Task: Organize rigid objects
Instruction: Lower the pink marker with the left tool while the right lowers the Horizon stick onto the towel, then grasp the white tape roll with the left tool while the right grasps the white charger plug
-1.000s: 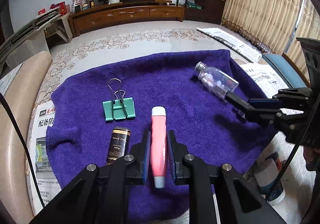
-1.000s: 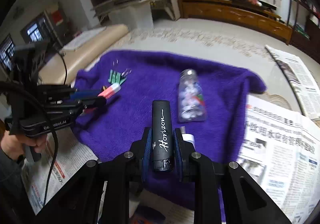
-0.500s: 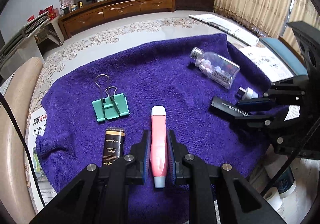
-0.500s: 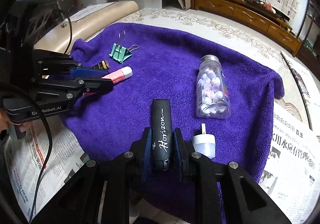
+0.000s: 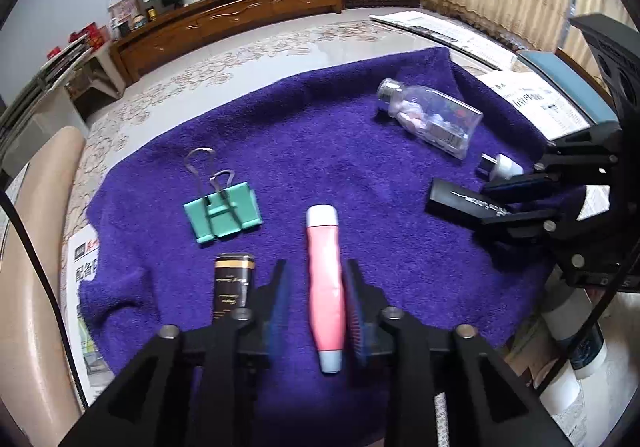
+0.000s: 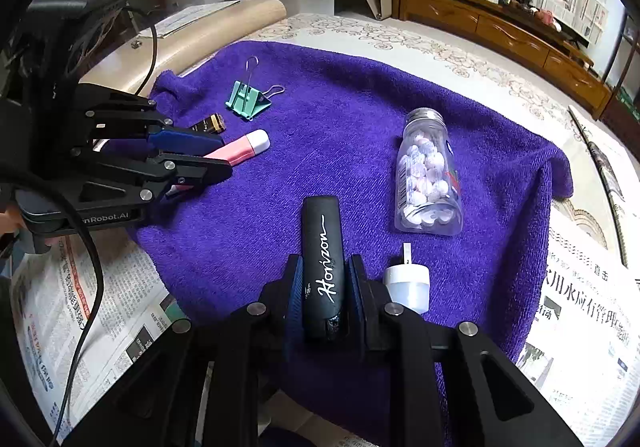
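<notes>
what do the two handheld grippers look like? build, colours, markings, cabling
Both are matte black linkage frames with silver pivot bolts and blue pads on the jaws. The left gripper carries white lettering ending "nRobot.AI" on its body, seen from the right wrist camera, with a black cable looping beside it. The right gripper has the same frame and shows no readable marking.

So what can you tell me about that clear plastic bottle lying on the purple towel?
The clear plastic bottle lies on its side on the purple towel, apart from both grippers. Its threaded silvery neck points away from the right wrist camera and seems to have no cap. Inside are pale pink and white rounded pieces, heaped towards the base. A barcode label runs along one side. A small white cap lies near its base, not touching.
</notes>
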{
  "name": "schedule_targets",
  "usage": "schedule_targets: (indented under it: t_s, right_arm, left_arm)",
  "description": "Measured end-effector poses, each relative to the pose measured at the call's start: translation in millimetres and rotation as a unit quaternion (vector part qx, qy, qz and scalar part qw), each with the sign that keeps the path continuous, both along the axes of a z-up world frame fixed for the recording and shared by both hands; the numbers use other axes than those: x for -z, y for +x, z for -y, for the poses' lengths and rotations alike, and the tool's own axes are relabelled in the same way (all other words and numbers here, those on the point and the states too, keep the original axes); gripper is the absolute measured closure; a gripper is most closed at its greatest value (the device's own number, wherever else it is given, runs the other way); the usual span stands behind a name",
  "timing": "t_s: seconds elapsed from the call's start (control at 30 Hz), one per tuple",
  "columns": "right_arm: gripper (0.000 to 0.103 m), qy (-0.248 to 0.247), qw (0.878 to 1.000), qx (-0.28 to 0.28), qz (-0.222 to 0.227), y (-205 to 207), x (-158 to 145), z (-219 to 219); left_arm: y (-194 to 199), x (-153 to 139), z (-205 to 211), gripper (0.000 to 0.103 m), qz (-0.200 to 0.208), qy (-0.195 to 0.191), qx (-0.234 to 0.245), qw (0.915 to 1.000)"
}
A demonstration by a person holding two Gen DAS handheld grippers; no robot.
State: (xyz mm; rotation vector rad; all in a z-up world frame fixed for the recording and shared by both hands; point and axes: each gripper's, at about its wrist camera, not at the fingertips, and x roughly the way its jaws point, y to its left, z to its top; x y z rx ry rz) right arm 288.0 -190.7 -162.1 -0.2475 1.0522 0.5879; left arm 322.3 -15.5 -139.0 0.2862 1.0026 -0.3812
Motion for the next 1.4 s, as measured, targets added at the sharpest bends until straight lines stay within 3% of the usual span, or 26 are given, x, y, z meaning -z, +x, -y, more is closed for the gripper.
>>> schedule_targets:
  t_s: [0.1,0.17,0.2,0.27,0.37,0.5,0.6,0.73,0.93,1.07,1.33,1.4]
  right_arm:
    - [0.077,0.008,1.0,0.001,-0.007,0,-1,5]
    - [0.07,0.018,1.0,0.01,-0.014,-2,-4,10]
    - [0.064,0.022,1.0,0.014,-0.014,-4,-6,12]
    - [0.062,0.028,0.999,0.022,-0.007,-10,-13,15]
    - [0.042,0.033,0.999,0.032,0.009,-23,-26,21]
    - [0.011,0.027,0.997,0.061,0.031,-48,-46,34]
    - [0.001,0.019,0.995,0.093,0.04,-69,-56,50]
    - [0.0,0.021,0.989,0.141,0.039,-101,-61,79]
    - [0.0,0.019,0.978,0.203,0.049,-137,-53,119]
    - [0.0,0.051,0.97,0.234,0.034,-146,-40,141]
    - [0.0,0.059,0.965,0.255,0.033,-147,-40,160]
    - [0.0,0.06,0.965,0.254,0.028,-147,-39,161]
  left_arm:
    - [-3,-4,-10,0.054,-0.002,-0.029,-0.013,0.9995]
    - [-9,-11,-16,0.05,0.009,-0.041,-0.022,0.9989]
    - [-14,-15,-19,0.04,0.018,-0.046,-0.027,0.9984]
    - [-23,-22,-24,0.025,0.03,-0.053,-0.038,0.9974]
    - [-43,-32,-31,0.019,0.041,-0.066,-0.05,0.9957]
    - [-64,-41,-33,0.0,0.043,-0.069,-0.072,0.994]
    - [-85,-49,-32,0.0,0.038,-0.096,-0.078,0.9915]
    - [-113,-53,-19,0.0,0.043,-0.101,-0.082,0.9905]
    - [-137,-31,16,0.0,0.01,-0.095,-0.077,0.9924]
    - [-145,-15,36,0.0,0.003,-0.079,-0.083,0.9933]
    - [-143,10,51,0.0,-0.006,-0.062,-0.105,0.9925]
    - [-145,13,55,0.006,0.002,-0.054,-0.104,0.9931]
